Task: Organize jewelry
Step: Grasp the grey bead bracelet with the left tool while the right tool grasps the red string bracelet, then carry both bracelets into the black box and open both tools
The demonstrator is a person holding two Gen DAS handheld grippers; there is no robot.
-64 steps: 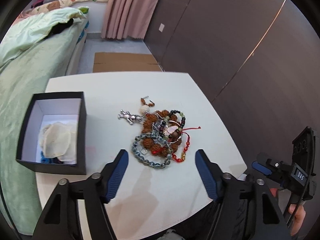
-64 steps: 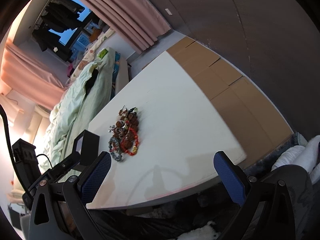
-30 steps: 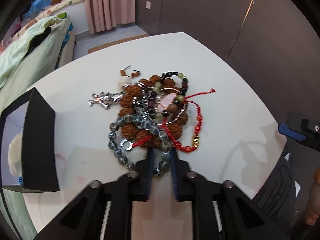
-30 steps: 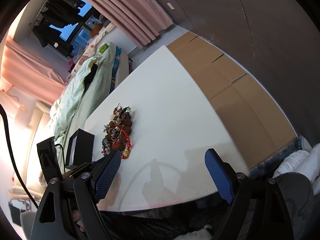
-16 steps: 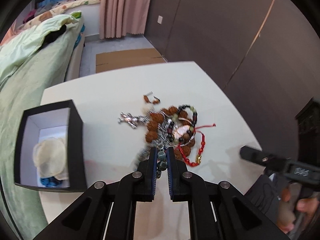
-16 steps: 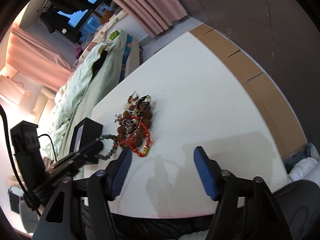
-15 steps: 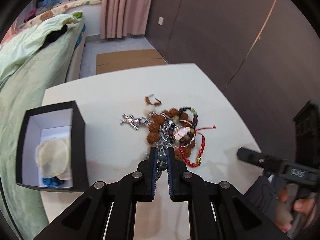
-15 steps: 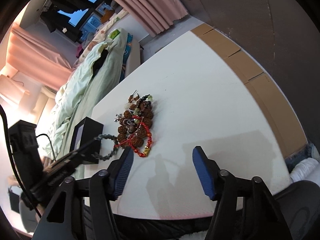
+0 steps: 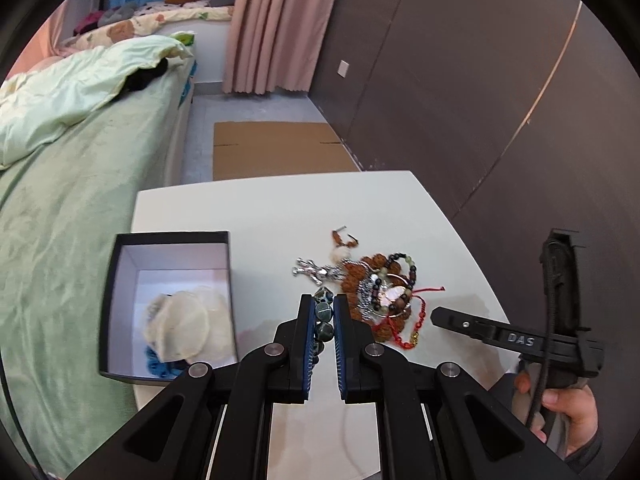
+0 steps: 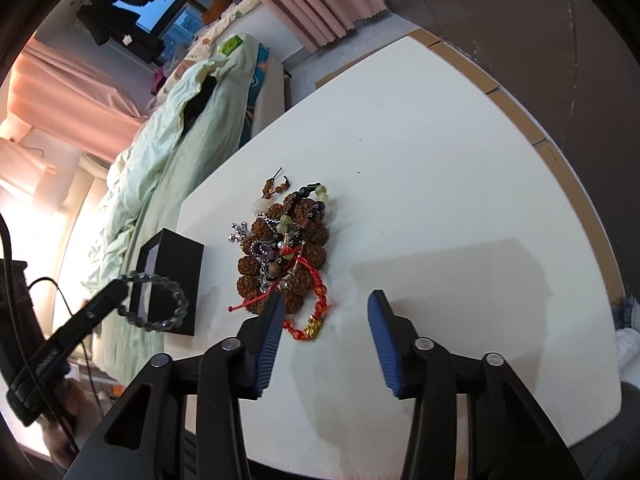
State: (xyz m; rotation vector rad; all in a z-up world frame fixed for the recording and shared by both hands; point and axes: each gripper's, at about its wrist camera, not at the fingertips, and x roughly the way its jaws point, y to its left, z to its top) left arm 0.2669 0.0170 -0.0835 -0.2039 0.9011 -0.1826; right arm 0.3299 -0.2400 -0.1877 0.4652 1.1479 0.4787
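My left gripper (image 9: pixel 321 309) is shut on a grey-green bead bracelet (image 9: pixel 323 320) and holds it above the white table (image 9: pixel 272 208), between the jewelry pile (image 9: pixel 376 292) and the open black box (image 9: pixel 168 308). In the right wrist view the bracelet (image 10: pixel 160 300) hangs as a loop from the left gripper's tip in front of the box (image 10: pixel 172 280). The pile (image 10: pixel 286 252) holds brown seed beads, a silver chain and a red cord bracelet (image 10: pixel 312 320). My right gripper (image 10: pixel 326 308) is open and empty, just short of the pile's near edge.
The box has pale round pads (image 9: pixel 180 324) and something blue inside. A bed with green bedding (image 9: pixel 72 152) runs along the table's left side. Flat cardboard (image 9: pixel 276 148) lies on the floor beyond the table. A dark wall (image 9: pixel 480 80) is to the right.
My left gripper closed on the grey-green bracelet, lifted it off the pile and carried it left toward the box. My right gripper moved closer to the pile and stayed open.
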